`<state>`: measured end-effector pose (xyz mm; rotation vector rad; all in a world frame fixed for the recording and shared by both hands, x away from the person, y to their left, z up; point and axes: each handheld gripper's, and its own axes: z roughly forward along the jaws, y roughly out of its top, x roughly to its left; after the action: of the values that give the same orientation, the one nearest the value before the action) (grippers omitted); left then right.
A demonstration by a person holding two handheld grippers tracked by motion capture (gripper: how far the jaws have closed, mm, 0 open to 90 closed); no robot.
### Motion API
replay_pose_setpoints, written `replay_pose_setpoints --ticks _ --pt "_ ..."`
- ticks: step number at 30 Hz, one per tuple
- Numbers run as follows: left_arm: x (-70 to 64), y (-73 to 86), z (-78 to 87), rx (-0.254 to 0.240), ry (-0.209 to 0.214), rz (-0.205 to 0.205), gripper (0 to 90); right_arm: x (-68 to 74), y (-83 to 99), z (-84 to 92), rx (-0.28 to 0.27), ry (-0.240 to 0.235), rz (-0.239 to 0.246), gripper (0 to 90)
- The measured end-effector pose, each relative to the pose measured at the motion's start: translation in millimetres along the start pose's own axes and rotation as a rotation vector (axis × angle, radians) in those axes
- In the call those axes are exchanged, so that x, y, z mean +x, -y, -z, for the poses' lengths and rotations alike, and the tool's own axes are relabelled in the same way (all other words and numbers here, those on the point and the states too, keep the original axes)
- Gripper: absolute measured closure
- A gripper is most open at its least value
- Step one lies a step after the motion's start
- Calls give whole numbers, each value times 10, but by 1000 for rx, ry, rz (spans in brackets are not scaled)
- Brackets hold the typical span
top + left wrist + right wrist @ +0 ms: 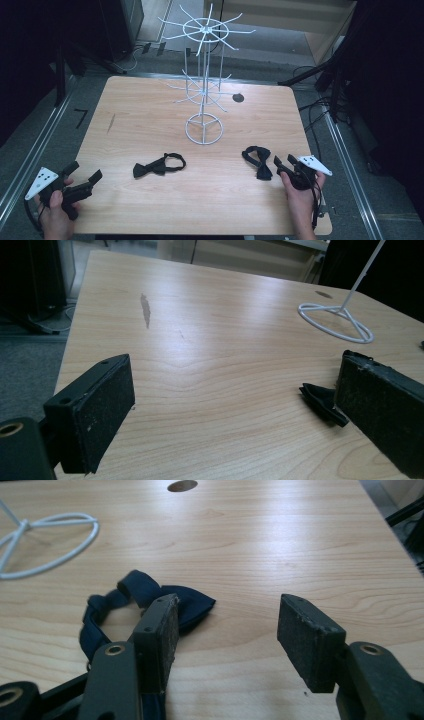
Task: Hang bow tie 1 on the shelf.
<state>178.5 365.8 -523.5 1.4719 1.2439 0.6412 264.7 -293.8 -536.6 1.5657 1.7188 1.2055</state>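
Note:
Two dark bow ties lie on the wooden table (150,115). One bow tie (159,166) rests left of centre, and its tip (320,401) peeks out beside my left gripper's right-hand jaw. The other bow tie (257,161) lies at the right, just left of my right gripper (283,161). In the right gripper view this bow tie (145,594) sits behind the left-hand jaw, and the right gripper (230,611) is open with bare wood between its pads. My left gripper (86,171) is held at the table's front left corner; the left gripper (235,390) stands wide open and empty.
A white wire display rack (204,75) with spoked arms stands on a ring base (204,130) in the middle of the table. A dark round spot (238,97) marks the wood behind it, and a grey smear (111,123) lies at the left. Dark equipment and cables surround the table.

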Motion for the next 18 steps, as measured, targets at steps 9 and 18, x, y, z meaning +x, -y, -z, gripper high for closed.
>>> replay_pose_setpoints --ticks 9,18 --pt "-12 -4 -14 15 13 -15 37 87 -38 -128 37 -62 -18 422" --pt "-25 -1 -14 12 8 -20 37 211 5 -237 103 -118 1 424"
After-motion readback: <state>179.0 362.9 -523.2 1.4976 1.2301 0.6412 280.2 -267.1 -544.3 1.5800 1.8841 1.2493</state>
